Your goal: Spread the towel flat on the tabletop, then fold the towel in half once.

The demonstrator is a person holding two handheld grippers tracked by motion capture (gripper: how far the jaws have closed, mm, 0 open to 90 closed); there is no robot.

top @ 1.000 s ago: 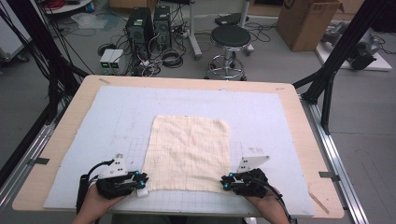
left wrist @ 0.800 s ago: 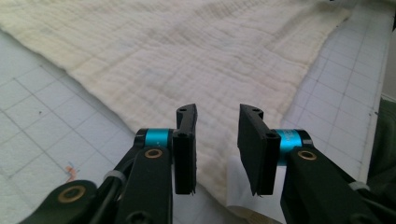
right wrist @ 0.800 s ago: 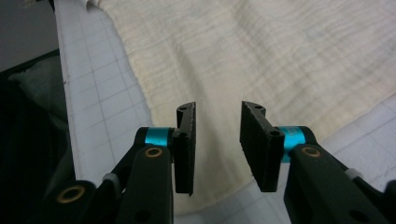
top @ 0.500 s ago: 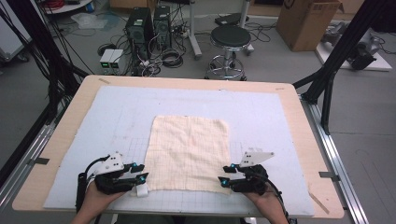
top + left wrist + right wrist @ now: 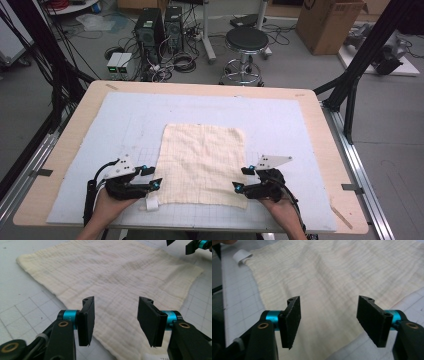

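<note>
A cream cloth (image 5: 203, 165) lies flat on the counter (image 5: 70, 135), its near corners flanked by the left tongs (image 5: 150, 178) and right tongs (image 5: 240, 179). Both tongs gape wide, holding nothing. Judged step: pinch each near corner together, low and level, catching one layer only.

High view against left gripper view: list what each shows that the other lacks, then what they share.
High view alone: the whole wooden table, the black stool, the cardboard box, computer towers, and both hands.

Left gripper view alone: close-up of the left gripper, jaws open, and the cloth's weave.

Both: the cream cloth, the gridded white mat, the white label, and the right gripper.
</note>
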